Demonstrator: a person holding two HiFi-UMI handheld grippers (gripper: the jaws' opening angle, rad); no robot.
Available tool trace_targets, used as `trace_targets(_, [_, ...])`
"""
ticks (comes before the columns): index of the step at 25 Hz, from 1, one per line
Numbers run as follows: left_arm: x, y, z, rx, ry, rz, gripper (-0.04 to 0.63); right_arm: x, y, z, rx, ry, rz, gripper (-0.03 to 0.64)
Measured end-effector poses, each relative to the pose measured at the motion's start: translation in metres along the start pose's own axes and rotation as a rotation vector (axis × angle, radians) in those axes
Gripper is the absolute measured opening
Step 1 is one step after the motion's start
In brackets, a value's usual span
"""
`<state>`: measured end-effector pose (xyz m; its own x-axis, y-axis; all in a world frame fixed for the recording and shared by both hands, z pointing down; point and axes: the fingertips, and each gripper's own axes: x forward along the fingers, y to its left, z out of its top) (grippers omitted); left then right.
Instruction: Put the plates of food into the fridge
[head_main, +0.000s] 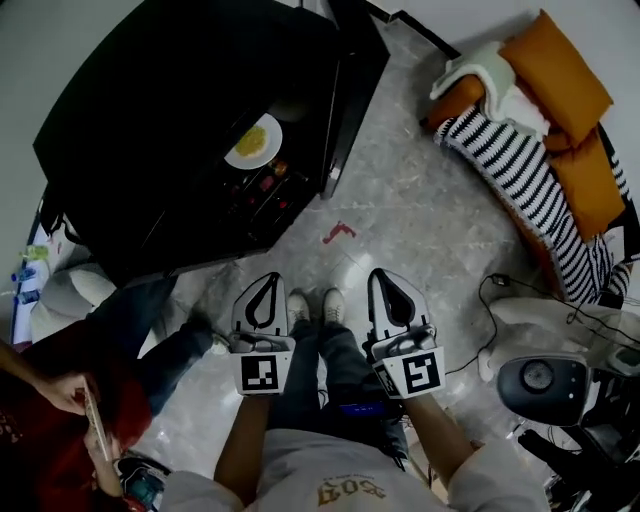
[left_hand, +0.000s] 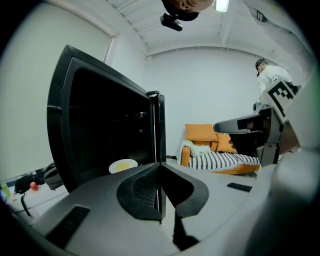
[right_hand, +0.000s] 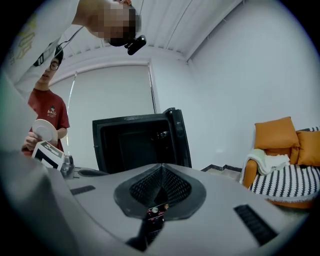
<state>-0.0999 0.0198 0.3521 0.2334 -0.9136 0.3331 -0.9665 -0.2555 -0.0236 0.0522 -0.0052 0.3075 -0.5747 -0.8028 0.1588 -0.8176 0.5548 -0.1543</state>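
Two tools, the left hand-held gripper (head_main: 268, 280) and the right hand-held gripper (head_main: 383, 276), hang side by side low over the marbled floor (head_main: 420, 200), just ahead of the wearer's shoes. In each gripper view the jaws meet at their tips with nothing between them, so neither carries a load. One plate of yellow food (head_main: 253, 141) sits on a shelf inside the black fridge (head_main: 140, 110), whose door (head_main: 345, 95) stands wide open, presumably so that further plates can go in. At the wearer's left a second person (head_main: 60, 420) holds a white plate (right_hand: 45, 131) in hand, well apart from either gripper; whether it bears food cannot be told. The empty, lowered grippers suggest a pause between placements, with that plate the likely next thing to collect.
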Motion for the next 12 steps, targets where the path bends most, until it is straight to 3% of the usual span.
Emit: trace_targets(12, [-0.026, 0.013, 0.062, -0.031, -0.088, 0.041, 0.006, -0.014, 0.011, 0.057, -0.044, -0.032, 0.005, 0.011])
